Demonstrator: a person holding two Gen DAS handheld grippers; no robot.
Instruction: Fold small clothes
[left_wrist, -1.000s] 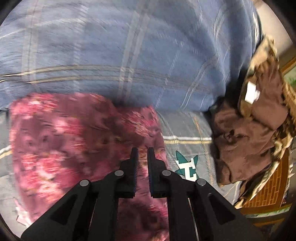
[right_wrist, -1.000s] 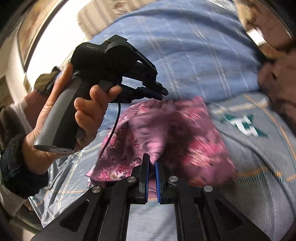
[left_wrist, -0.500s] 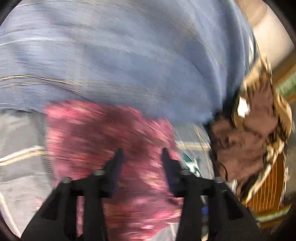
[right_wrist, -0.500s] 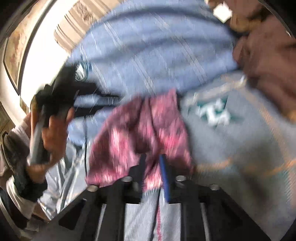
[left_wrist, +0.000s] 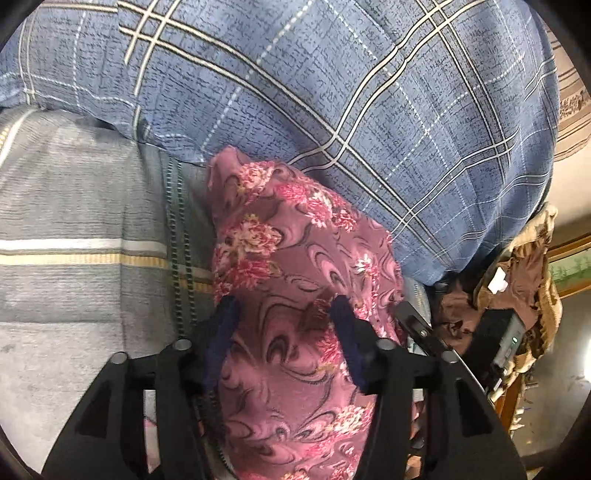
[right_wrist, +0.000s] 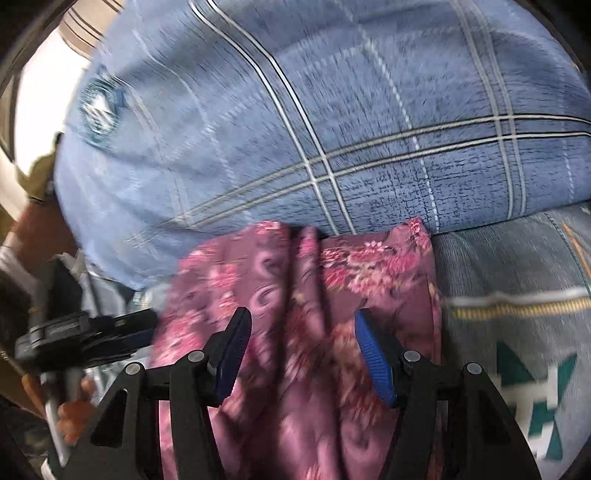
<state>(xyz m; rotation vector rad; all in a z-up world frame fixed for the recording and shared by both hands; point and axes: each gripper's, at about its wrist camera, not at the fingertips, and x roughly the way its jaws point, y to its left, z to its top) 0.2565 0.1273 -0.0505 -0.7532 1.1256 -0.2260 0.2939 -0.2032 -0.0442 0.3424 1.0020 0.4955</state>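
Garment: the pink floral garment (left_wrist: 295, 280) lies on the grey striped sheet (left_wrist: 74, 206), its far edge against the blue plaid pillow (left_wrist: 332, 92).
Left gripper (left_wrist: 284, 325): jaws opening, cloth below, unpinched.
Right gripper (right_wrist: 303, 343): jaws opening, nothing pinched.
Risk: I judge the slippery fold may spring open, or a pad snag it.

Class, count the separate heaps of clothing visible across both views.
2: the pink floral garment lying under both grippers, and a brown bundle at the left-wrist view's right edge. More may be hidden.
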